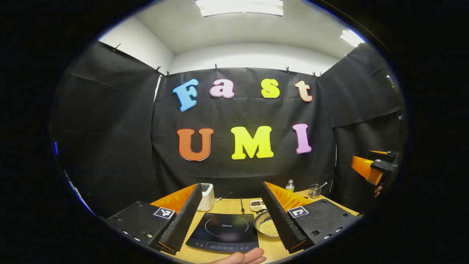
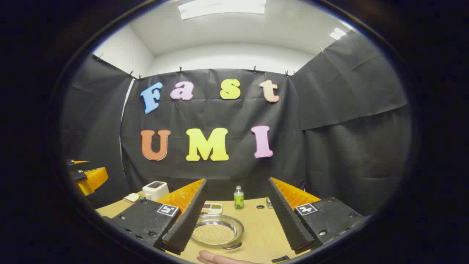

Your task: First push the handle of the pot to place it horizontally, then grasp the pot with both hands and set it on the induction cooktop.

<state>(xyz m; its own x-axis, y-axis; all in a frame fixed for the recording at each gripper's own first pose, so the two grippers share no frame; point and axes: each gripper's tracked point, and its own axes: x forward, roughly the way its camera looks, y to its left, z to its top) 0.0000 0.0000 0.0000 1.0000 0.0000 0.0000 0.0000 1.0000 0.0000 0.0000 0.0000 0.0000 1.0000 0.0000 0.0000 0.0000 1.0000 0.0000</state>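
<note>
Left gripper view: left gripper [image 1: 231, 216], jaws wide apart, nothing held, above table [image 1: 227, 205]; cooktop [image 1: 223, 231] between its fingers; pot [image 1: 266, 223] just right of cooktop, on table, holding pale grains; toaster [image 1: 206, 196] behind. Right gripper view: right gripper [image 2: 236, 216], jaws wide apart, empty, over pot [image 2: 218, 231]; bottle [image 2: 238, 198] beyond.

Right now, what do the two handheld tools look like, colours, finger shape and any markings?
The left tool and the right tool look alike. Each has two long, flat fingers, orange on the outer face and lined inside with black ribbed pads. Each finger sits on a black block with screw holes, and every block carries a small square black-and-white marker. No cables are visible.
</note>
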